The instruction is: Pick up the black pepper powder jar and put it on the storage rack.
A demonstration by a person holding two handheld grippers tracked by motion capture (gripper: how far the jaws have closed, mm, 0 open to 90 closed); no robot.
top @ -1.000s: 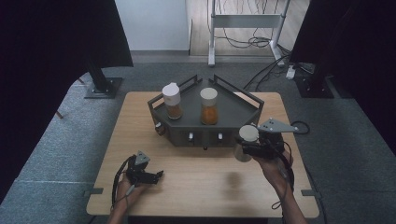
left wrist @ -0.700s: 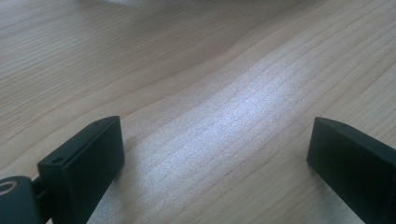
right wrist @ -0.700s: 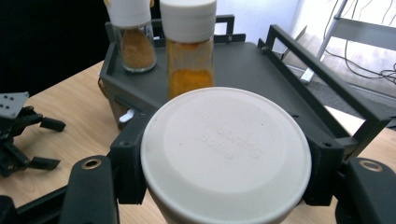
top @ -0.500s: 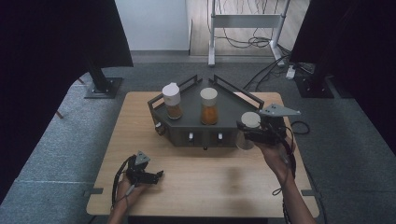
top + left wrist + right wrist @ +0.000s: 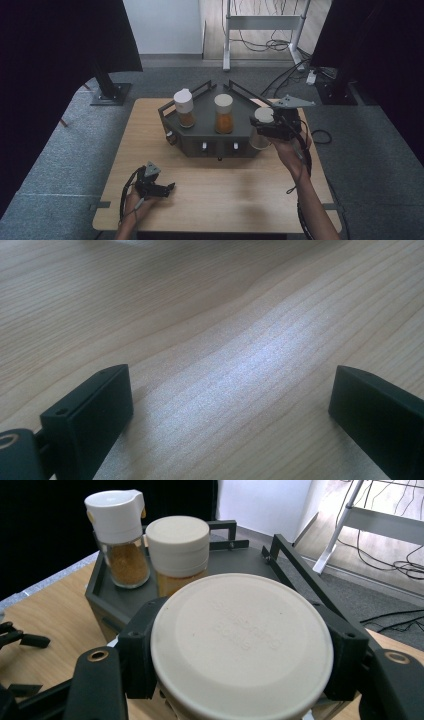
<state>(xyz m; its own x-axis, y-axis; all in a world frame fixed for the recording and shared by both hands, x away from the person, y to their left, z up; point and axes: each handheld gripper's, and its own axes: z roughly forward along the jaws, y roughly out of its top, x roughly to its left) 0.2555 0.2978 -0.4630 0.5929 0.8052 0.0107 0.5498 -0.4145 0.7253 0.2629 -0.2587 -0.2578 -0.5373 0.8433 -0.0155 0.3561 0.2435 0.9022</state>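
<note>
A wooden bench [image 5: 215, 180] stands on grey carpet and carries a dark rack [image 5: 200, 140] with two spice jars. The right tool [image 5: 265, 131] is clamped on a cream-lidded jar [image 5: 240, 645], held just beside the rack's right end. The left tool [image 5: 162, 189] rests on the bench, jaws apart, holding nothing.

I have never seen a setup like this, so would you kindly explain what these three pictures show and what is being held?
There is no robot here: a person holds a hand-held two-jaw gripper in each hand. The high view looks down on a wooden table; each of the other two pictures comes from a camera riding on one gripper.

On the table stands a dark grey rack with two spice jars: one with a white flip cap, one with a cream lid.

The right gripper is shut on a third jar, held at the rack's right end; its cream lid sits between the jaws in the right gripper view.

The left gripper rests open near the table's front left, holding nothing.
</note>
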